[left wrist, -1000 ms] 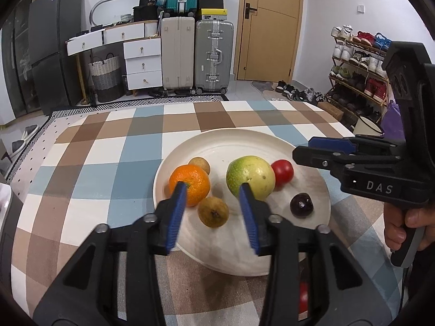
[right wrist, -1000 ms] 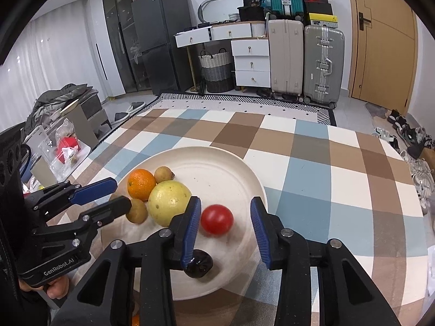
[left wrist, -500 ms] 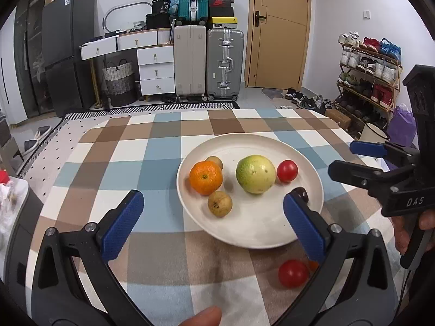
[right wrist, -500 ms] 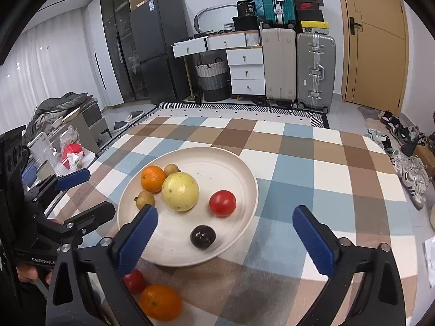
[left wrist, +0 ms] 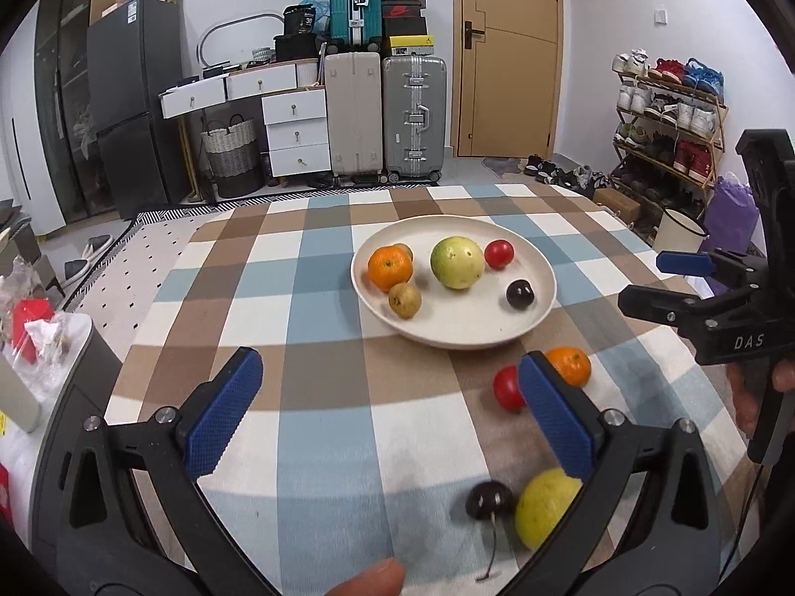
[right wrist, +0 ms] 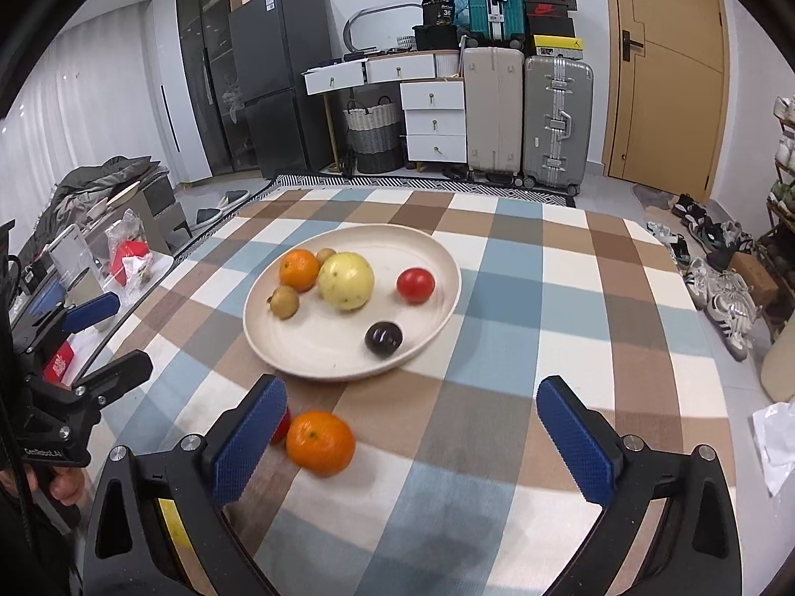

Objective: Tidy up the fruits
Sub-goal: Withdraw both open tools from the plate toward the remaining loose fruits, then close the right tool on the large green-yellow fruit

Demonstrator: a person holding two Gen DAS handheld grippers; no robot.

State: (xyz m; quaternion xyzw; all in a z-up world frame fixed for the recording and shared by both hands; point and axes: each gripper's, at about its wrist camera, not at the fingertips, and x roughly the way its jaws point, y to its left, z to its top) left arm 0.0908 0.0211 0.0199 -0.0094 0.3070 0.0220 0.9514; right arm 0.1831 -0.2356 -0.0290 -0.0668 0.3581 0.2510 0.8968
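A cream plate (left wrist: 477, 335) (right wrist: 437, 258) on the checked tablecloth holds an orange (left wrist: 390, 268), a green-yellow guava (left wrist: 457, 263), a red tomato (left wrist: 499, 253), a dark cherry (left wrist: 519, 294) and two small brown fruits (left wrist: 405, 300). Loose on the cloth near me lie an orange (left wrist: 571, 365) (right wrist: 320, 442), a red tomato (left wrist: 506, 388), a dark cherry (left wrist: 489, 499) and a yellow fruit (left wrist: 544, 506). My left gripper (left wrist: 390, 414) is open and empty above the cloth. My right gripper (right wrist: 412, 434) is open and empty, right of the loose orange.
The checked table (right wrist: 546, 298) ends at the left and far edges. A grey box with a bag (left wrist: 44, 333) sits beside the left edge. Suitcases (left wrist: 387, 114), drawers and a shoe rack (left wrist: 666, 114) stand beyond the table.
Both grippers have opened wide and pulled back from the plate toward me. The loose fruits on the near cloth have come into view.
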